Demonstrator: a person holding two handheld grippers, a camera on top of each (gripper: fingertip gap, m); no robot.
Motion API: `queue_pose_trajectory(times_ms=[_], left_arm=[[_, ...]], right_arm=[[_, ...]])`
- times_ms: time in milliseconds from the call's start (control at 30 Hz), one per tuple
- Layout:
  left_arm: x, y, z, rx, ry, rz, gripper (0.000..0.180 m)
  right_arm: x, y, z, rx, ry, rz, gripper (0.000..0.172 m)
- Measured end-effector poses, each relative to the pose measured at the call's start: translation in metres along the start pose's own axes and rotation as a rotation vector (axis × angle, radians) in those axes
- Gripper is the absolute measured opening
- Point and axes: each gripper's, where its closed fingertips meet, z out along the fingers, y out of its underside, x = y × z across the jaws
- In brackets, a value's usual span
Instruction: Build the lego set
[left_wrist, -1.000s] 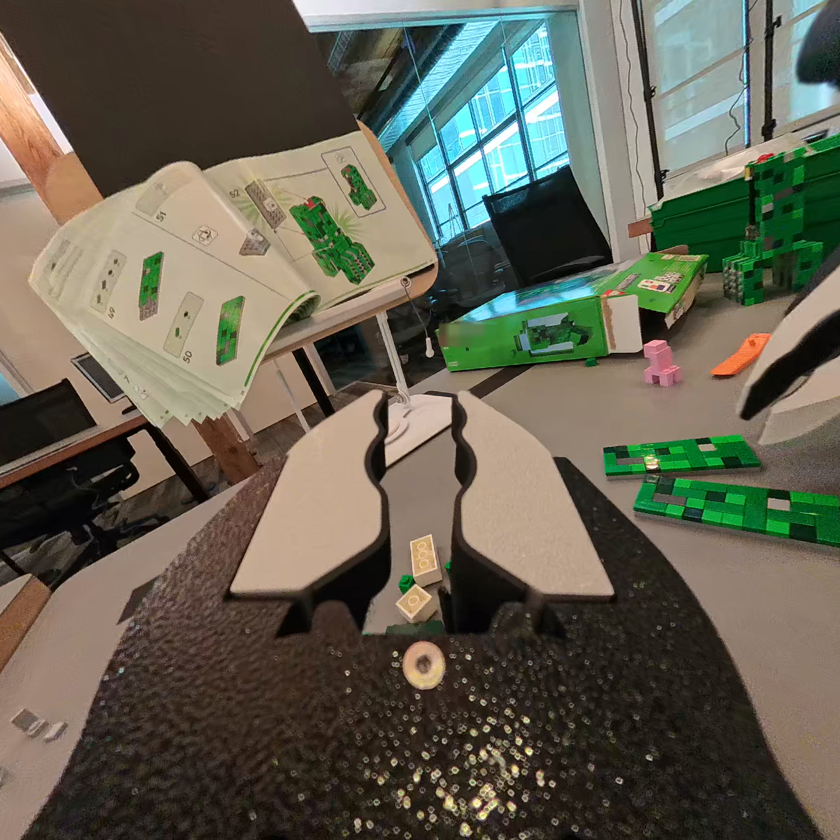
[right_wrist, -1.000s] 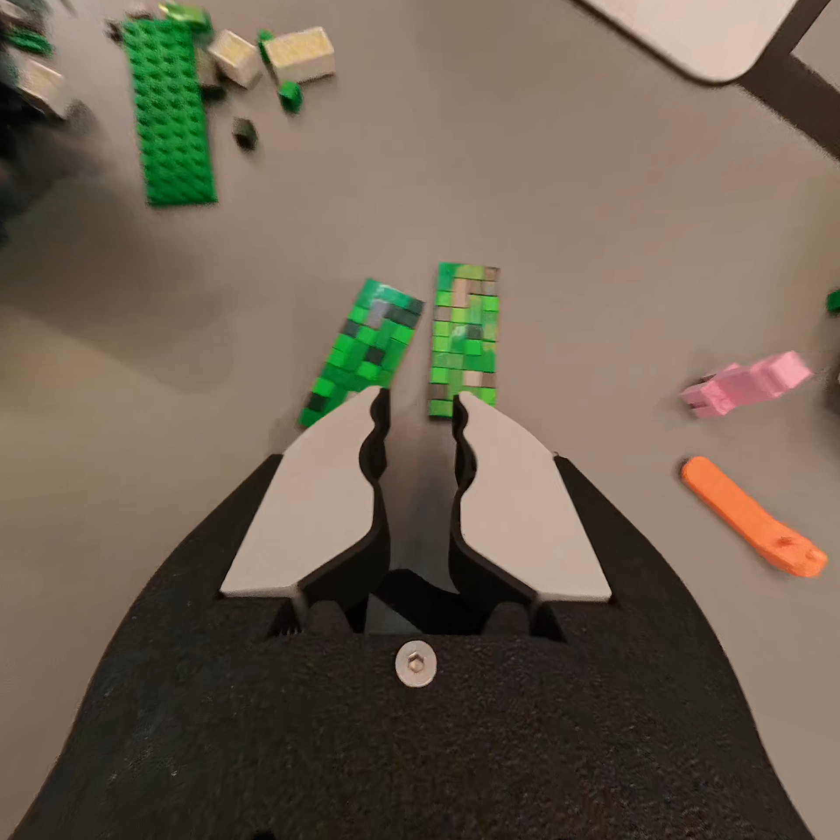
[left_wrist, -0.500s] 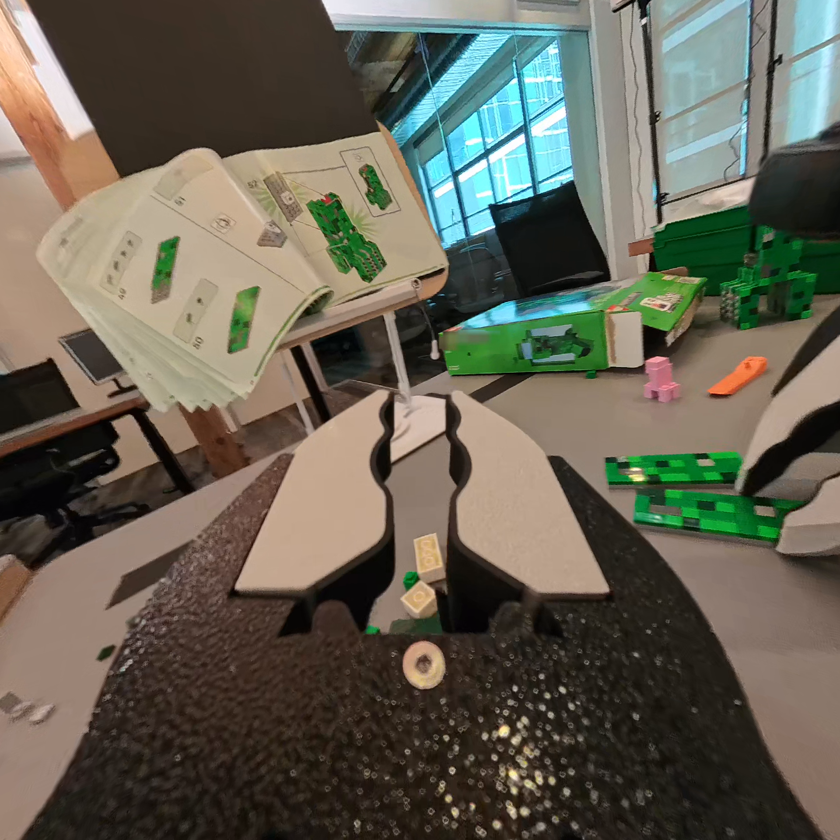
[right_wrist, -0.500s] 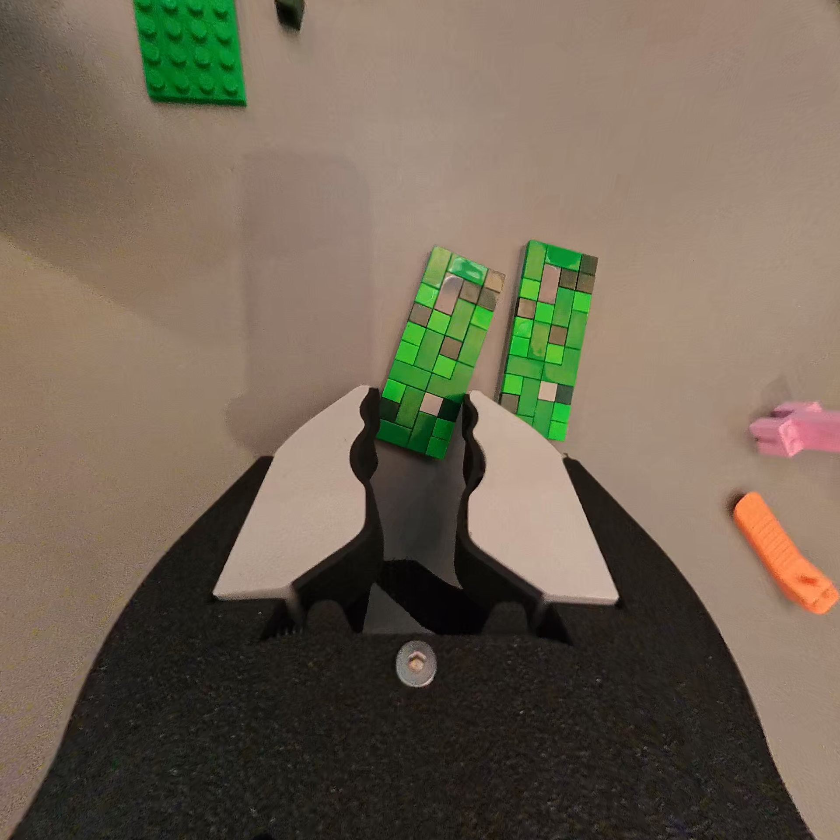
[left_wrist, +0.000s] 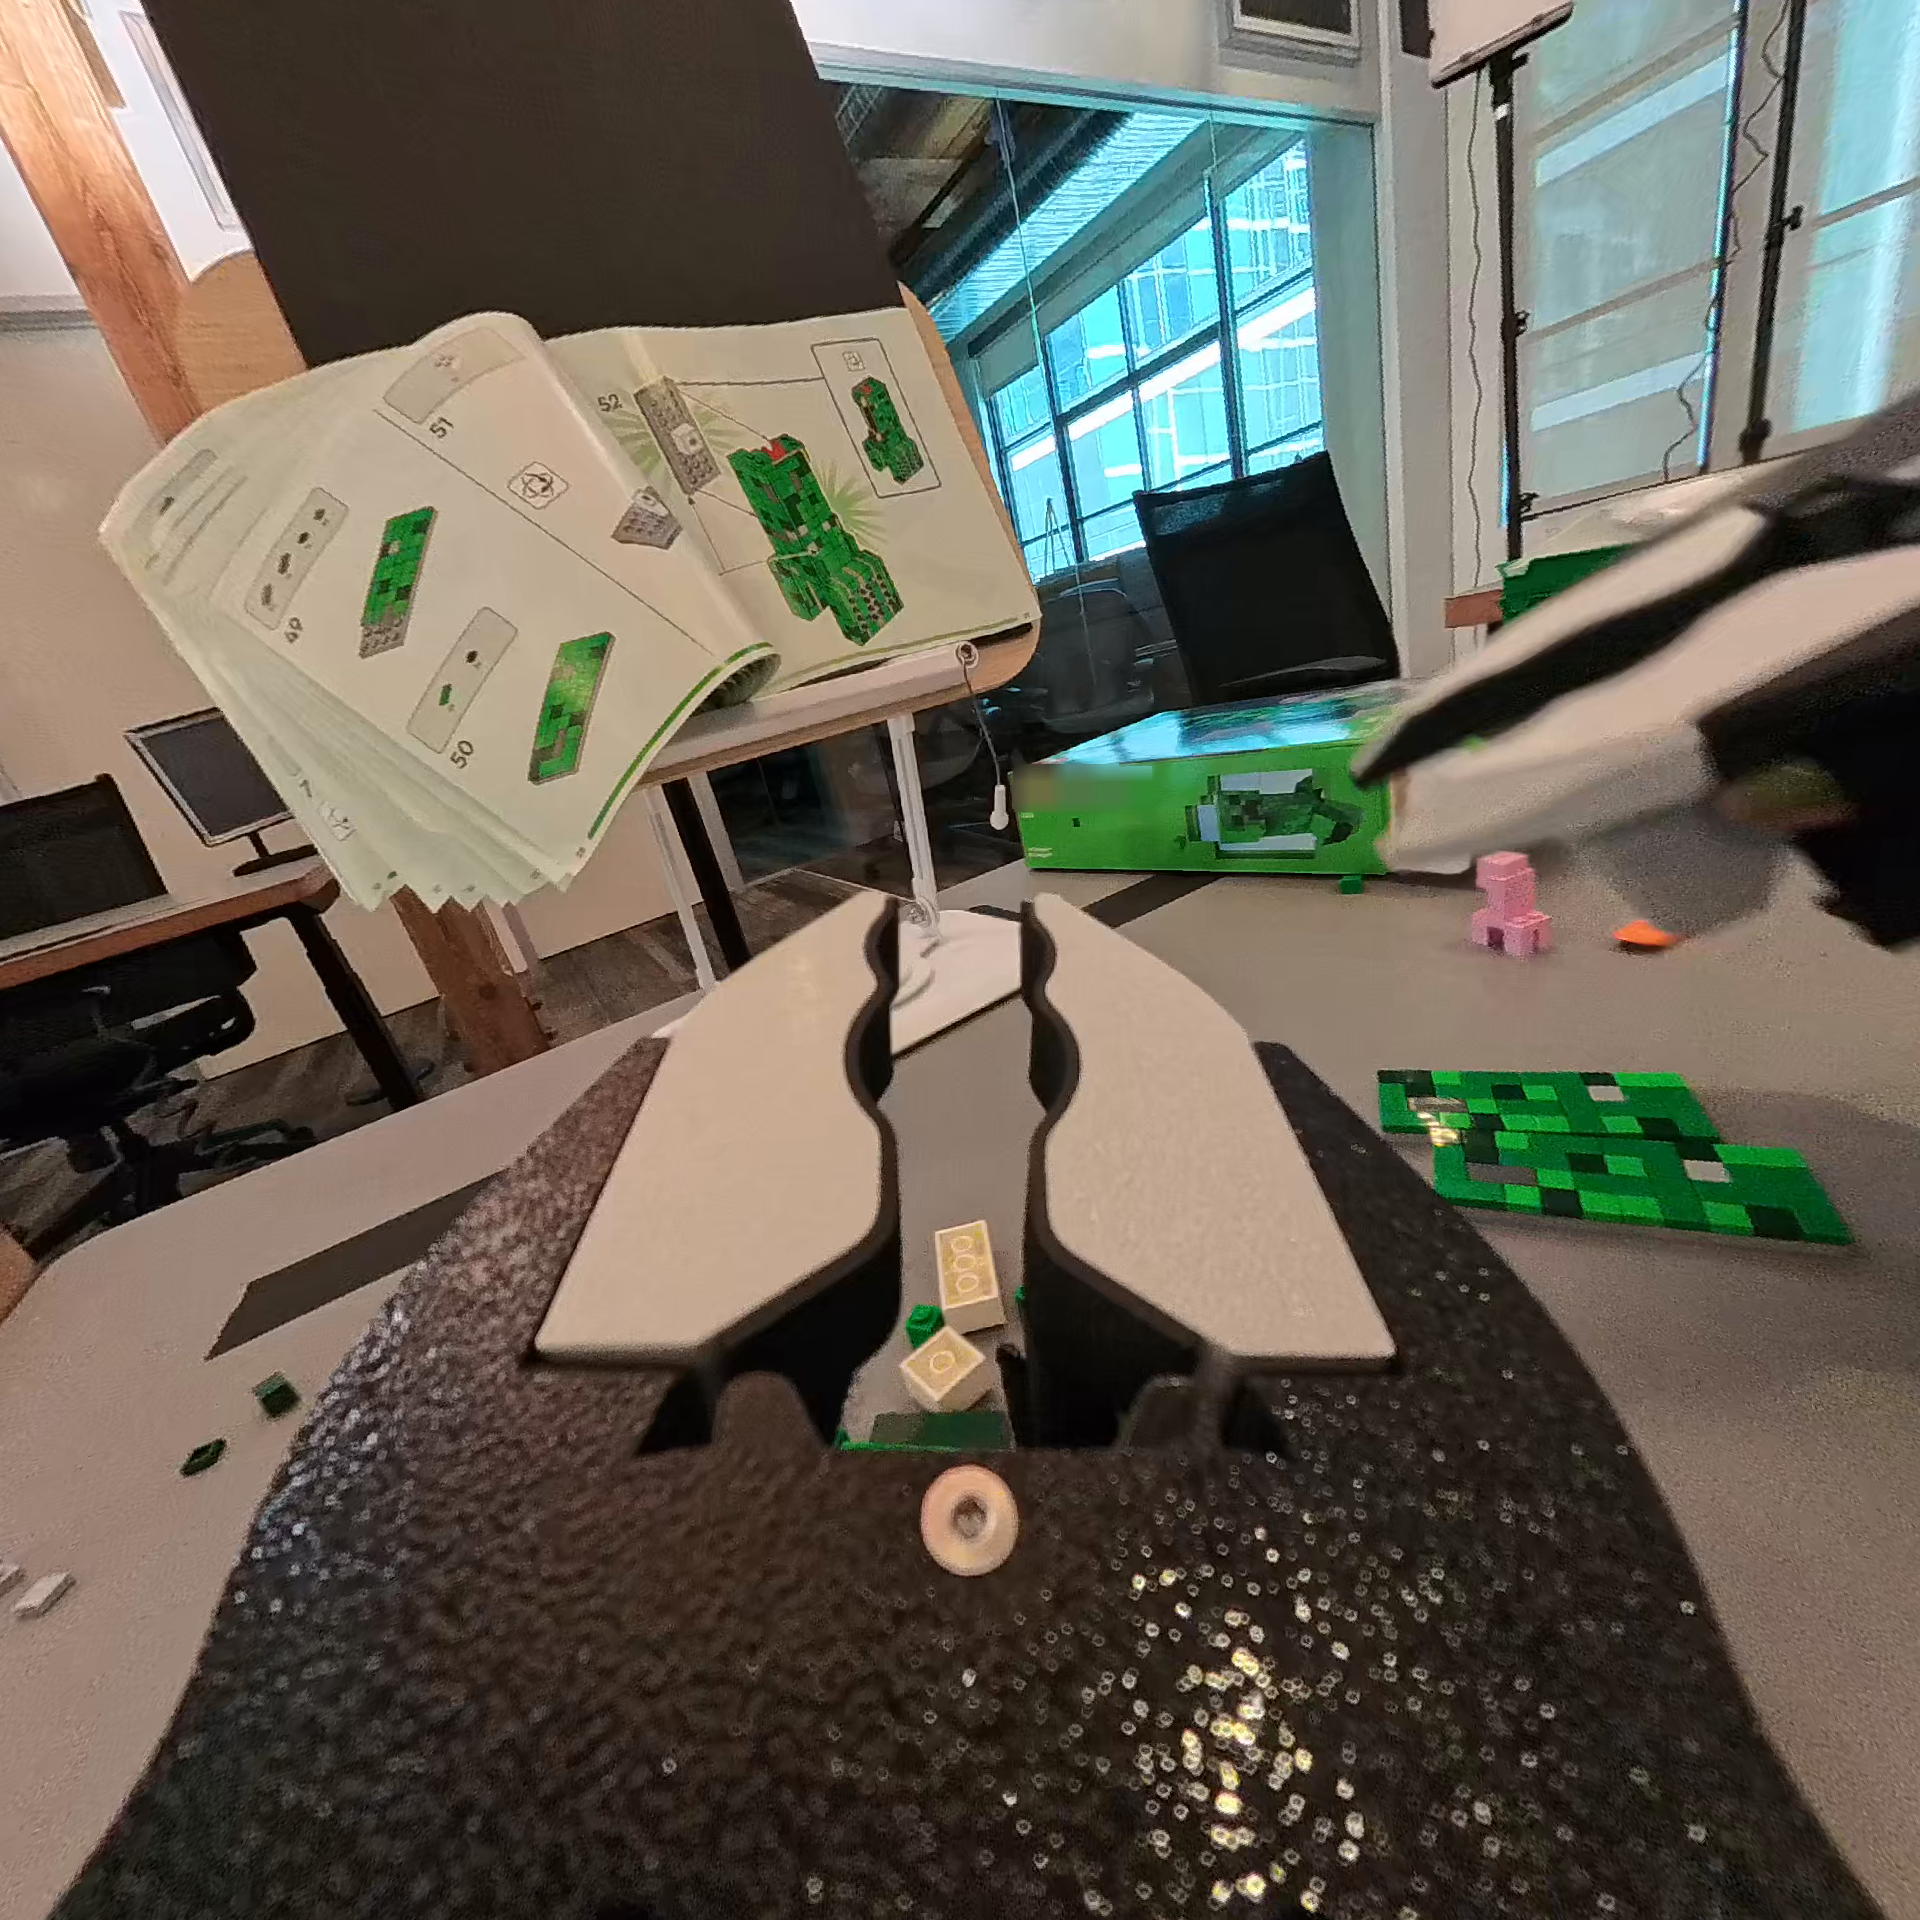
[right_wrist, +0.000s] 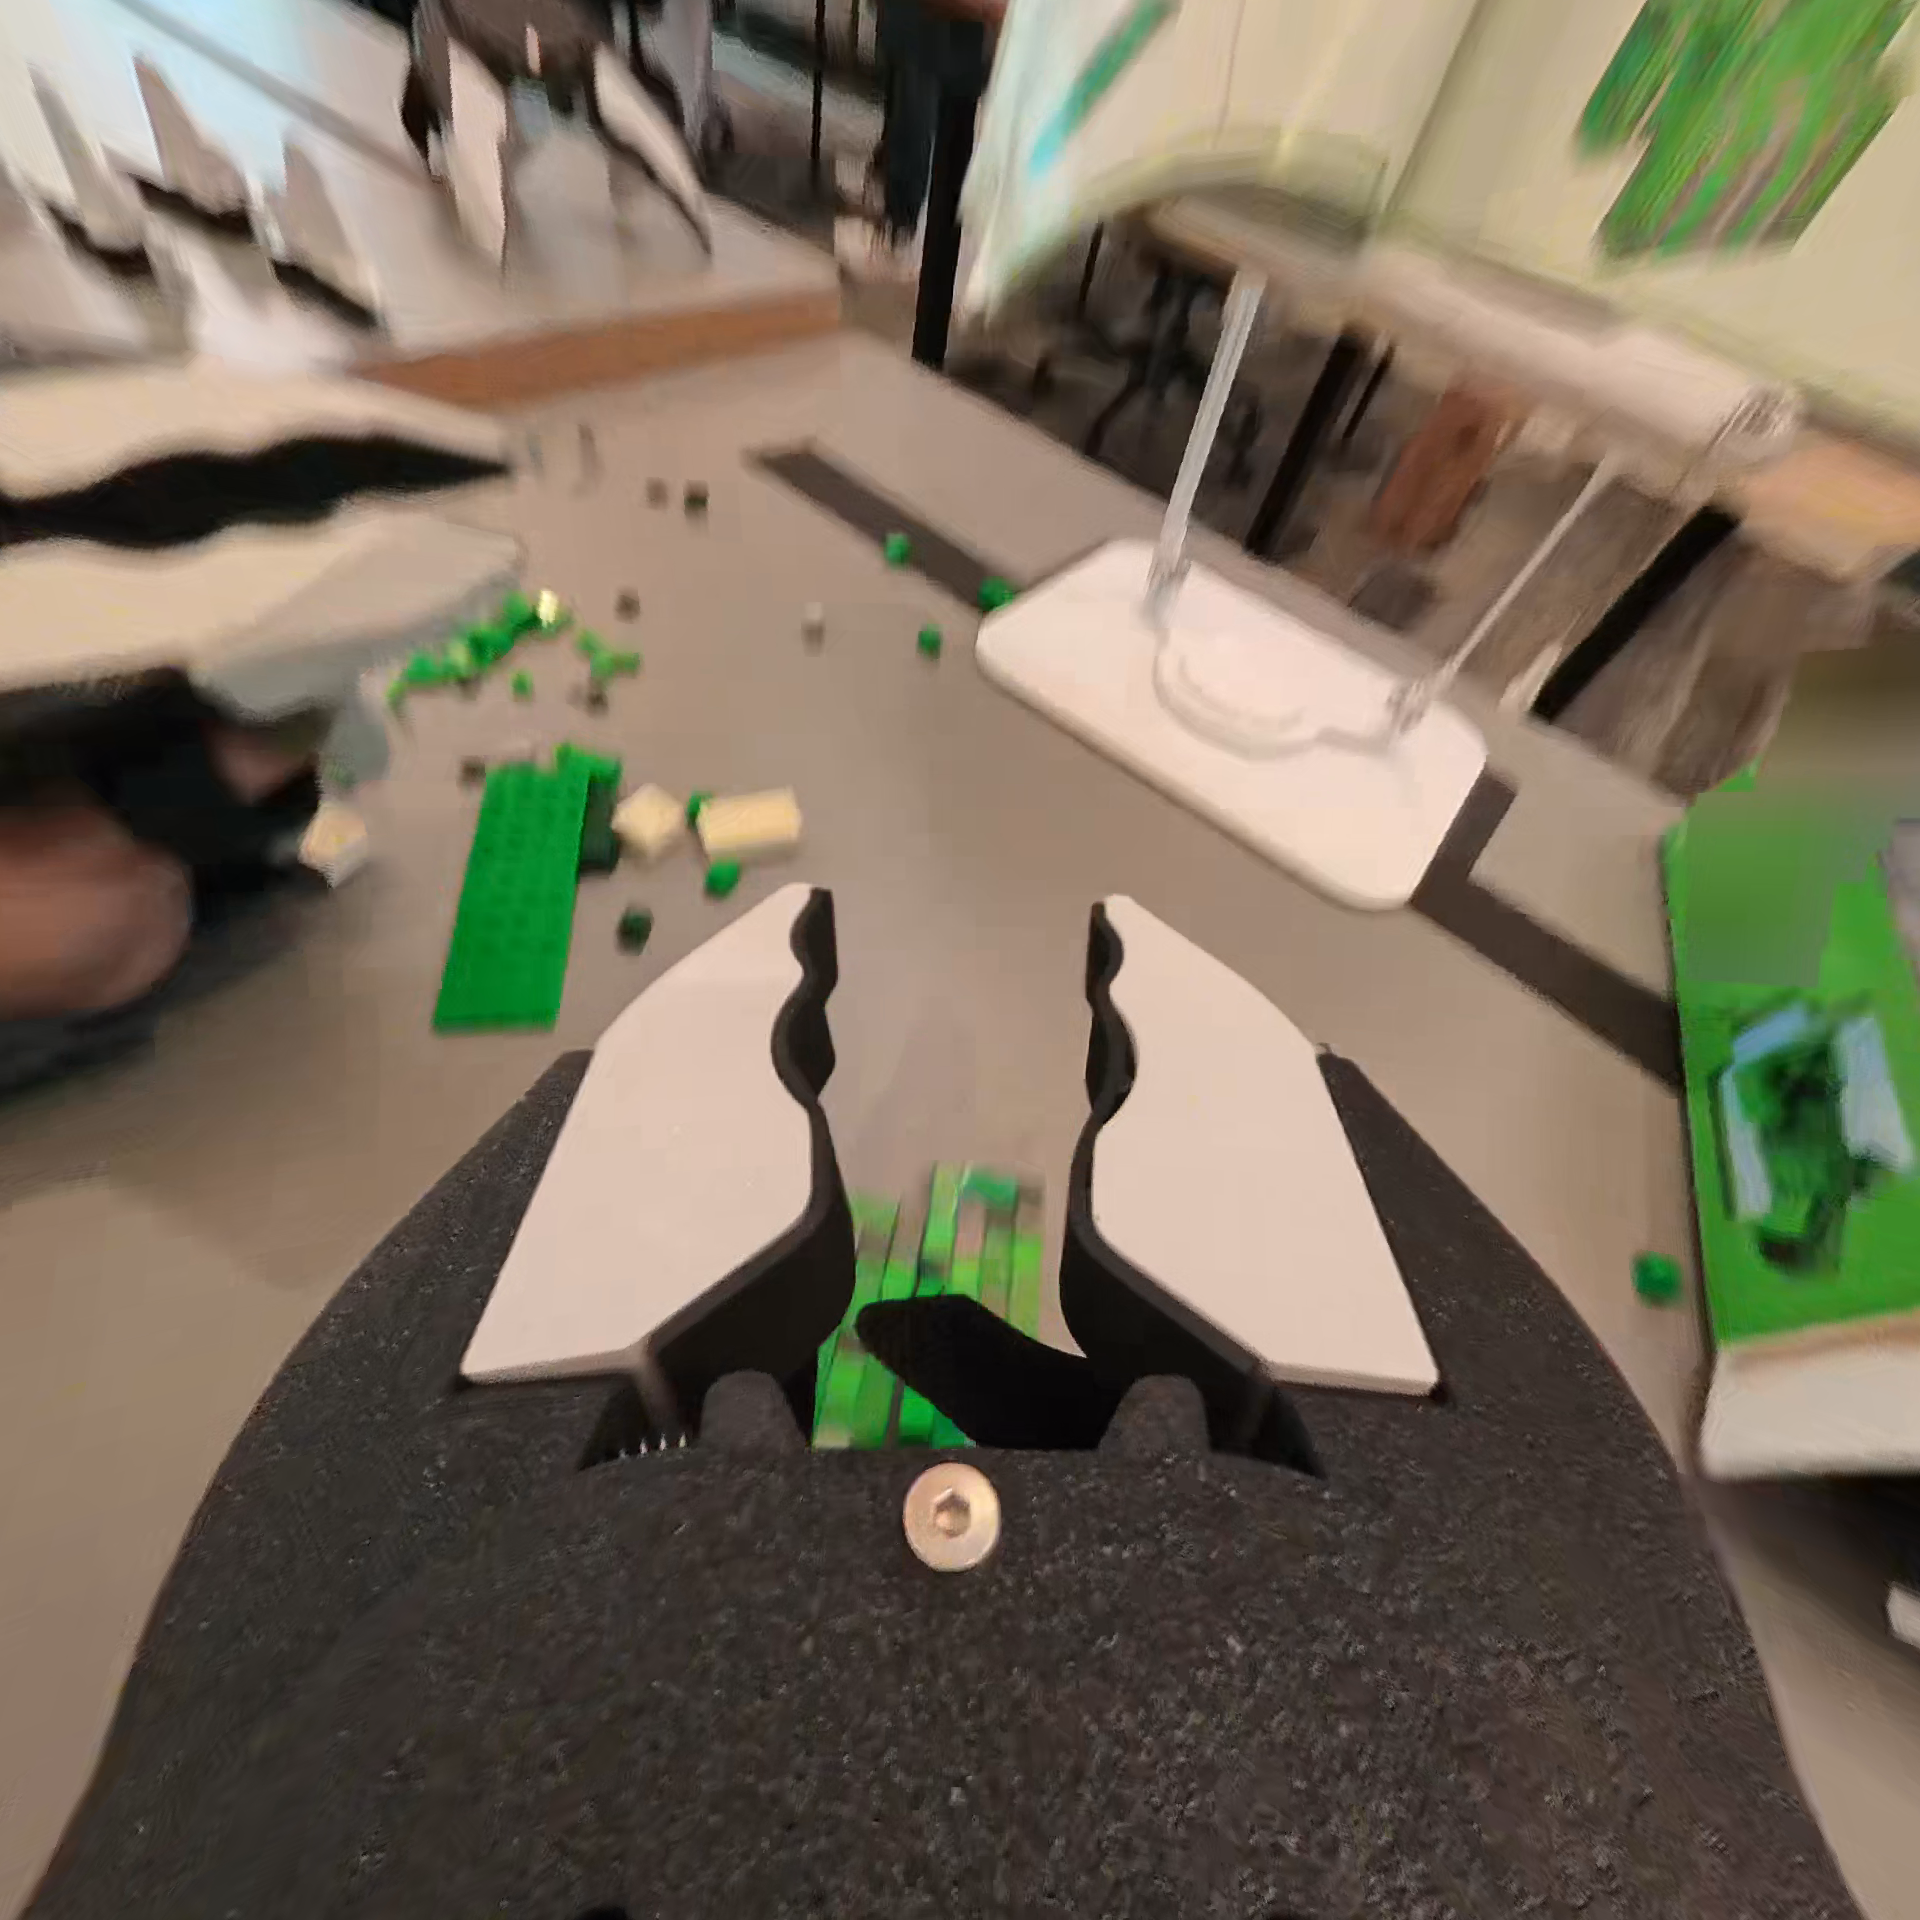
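Left hand-held gripper (left_wrist: 956, 920): hovering over the grey tabletop (left_wrist: 1351, 987), fingers slightly parted and gripping nothing; the two cream bricks (left_wrist: 961, 1314) are lying on the surface below the gap, not between the pads.

Right hand-held gripper (right_wrist: 961, 920): hanging in the air with fingers spread wide and bare; the view is smeared with blur.

Beneath the right one: the two green mosaic plates (left_wrist: 1600, 1153) are lying side by side on the tabletop, untouched.

Ahead of the right one: a plain green studded plate (right_wrist: 520, 894), cream bricks and scattered small green pieces (right_wrist: 488, 644).

Behind: an open instruction booklet (left_wrist: 540, 582) is sitting on a stand with a white base (right_wrist: 1247, 717); a green box (left_wrist: 1205, 810), a pink brick figure (left_wrist: 1507, 904) and an orange tool (left_wrist: 1642, 935) are lying further off.
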Motion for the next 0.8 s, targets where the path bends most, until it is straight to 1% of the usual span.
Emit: queue_pose_trajectory(times_ms=[100,167,200,233,300,333,400,467,533,600,733,800], left_arm=[[-0.004,-0.001,-0.003,0.008,-0.019,0.008,0.021],[-0.005,-0.001,-0.003,0.008,-0.024,0.002,0.021],[-0.005,0.000,-0.003,0.009,-0.027,-0.001,0.021],[-0.006,0.000,-0.003,0.010,-0.030,-0.004,0.021],[-0.008,-0.001,-0.004,0.012,-0.035,-0.007,0.021],[-0.009,-0.002,-0.004,0.015,-0.037,-0.006,0.021],[-0.008,-0.002,-0.003,0.017,-0.036,-0.002,0.021],[-0.006,-0.002,-0.003,0.018,-0.033,0.007,0.021],[-0.005,-0.002,-0.002,0.019,-0.031,0.013,0.021],[-0.006,-0.001,-0.002,0.021,-0.031,0.011,0.021],[-0.007,-0.002,-0.002,0.025,-0.034,0.001,0.021],[-0.009,-0.001,-0.002,0.027,-0.036,-0.010,0.021]], right_arm=[[0.017,-0.051,0.025,0.202,0.049,-0.038,0.048],[0.024,-0.086,0.042,0.311,0.079,-0.103,0.047],[0.030,-0.103,0.051,0.359,0.107,-0.148,0.042],[0.040,-0.119,0.060,0.400,0.161,-0.178,0.032],[0.071,-0.142,0.080,0.439,0.300,-0.167,0.005],[0.087,-0.148,0.092,0.428,0.354,-0.138,0.000],[0.112,-0.151,0.117,0.378,0.430,-0.077,0.000],[0.124,-0.149,0.140,0.324,0.455,-0.034,0.000],[0.126,-0.147,0.158,0.281,0.462,-0.014,0.000],[0.122,-0.147,0.172,0.269,0.463,-0.029,0.000],[0.111,-0.152,0.190,0.268,0.477,-0.066,0.000],[0.108,-0.155,0.198,0.270,0.480,-0.056,0.000]])
